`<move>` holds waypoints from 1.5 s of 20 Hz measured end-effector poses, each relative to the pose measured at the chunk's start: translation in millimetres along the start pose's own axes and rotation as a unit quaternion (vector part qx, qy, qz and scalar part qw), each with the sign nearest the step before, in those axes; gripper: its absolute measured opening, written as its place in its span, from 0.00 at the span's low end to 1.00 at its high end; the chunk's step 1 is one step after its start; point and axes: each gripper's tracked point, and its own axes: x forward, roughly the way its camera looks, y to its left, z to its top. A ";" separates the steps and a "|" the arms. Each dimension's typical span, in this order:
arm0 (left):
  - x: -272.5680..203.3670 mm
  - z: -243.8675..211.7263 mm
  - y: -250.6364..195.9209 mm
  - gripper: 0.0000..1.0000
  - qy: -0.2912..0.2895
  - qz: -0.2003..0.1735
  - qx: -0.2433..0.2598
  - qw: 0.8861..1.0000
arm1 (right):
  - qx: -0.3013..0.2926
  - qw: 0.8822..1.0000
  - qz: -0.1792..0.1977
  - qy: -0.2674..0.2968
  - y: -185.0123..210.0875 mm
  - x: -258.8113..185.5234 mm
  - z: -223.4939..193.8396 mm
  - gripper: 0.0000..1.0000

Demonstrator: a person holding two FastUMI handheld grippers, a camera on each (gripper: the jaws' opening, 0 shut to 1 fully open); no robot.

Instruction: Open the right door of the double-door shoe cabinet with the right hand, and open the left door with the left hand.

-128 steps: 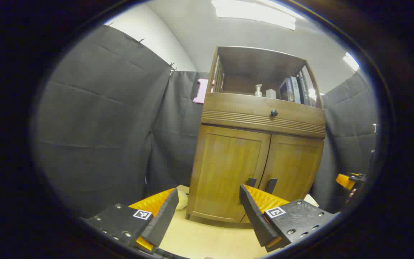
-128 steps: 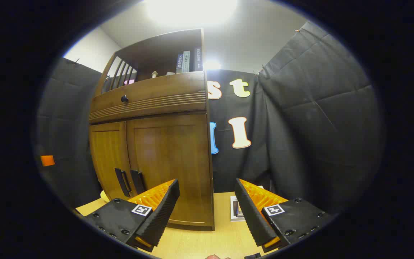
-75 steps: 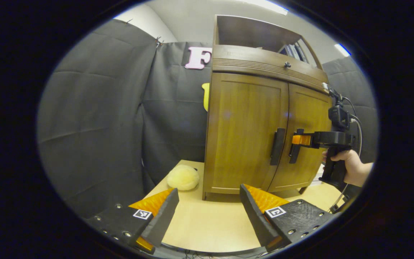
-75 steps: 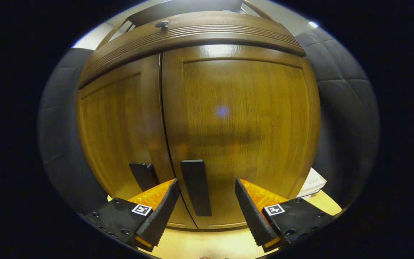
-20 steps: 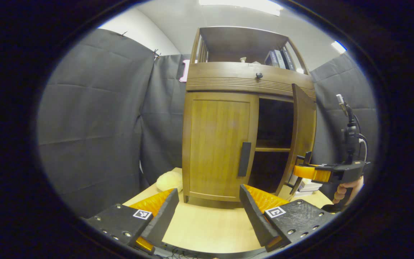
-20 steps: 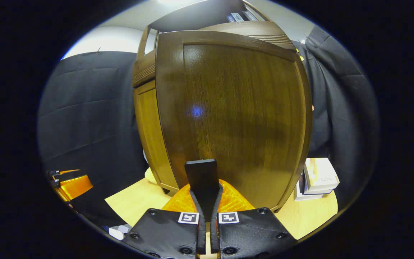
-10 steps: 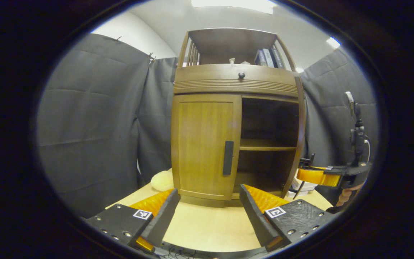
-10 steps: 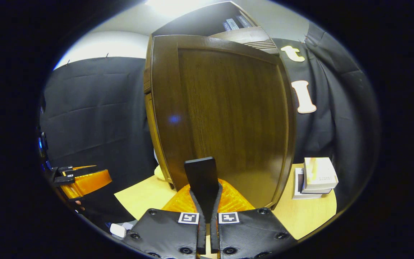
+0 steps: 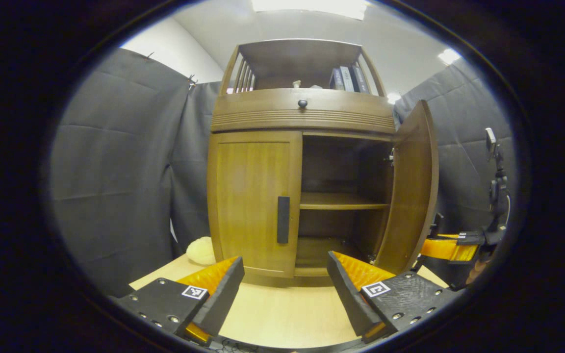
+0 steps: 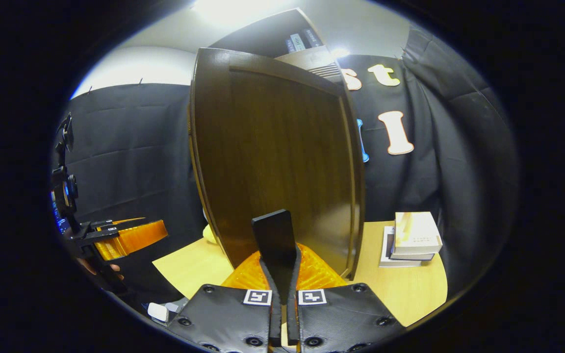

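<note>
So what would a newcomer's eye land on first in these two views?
Probably the shoe cabinet standing on the table, its right door swung wide to show a bare shelf, while the left door is shut. Next, the right gripper clamped on the black door handle; the left gripper is open, short of the cabinet.

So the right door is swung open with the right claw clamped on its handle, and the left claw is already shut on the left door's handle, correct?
Not quite. The left claw is open and short of the left door's handle, as the left gripper view shows. The rest holds: the right door is swung open, and the right claw is clamped on its handle.
</note>
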 end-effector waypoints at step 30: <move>10.3 -10.7 -29.1 1.00 0.025 -0.080 0.005 0.996 | 0.046 0.992 -0.118 -0.011 -85.2 -53.1 -0.9 0.05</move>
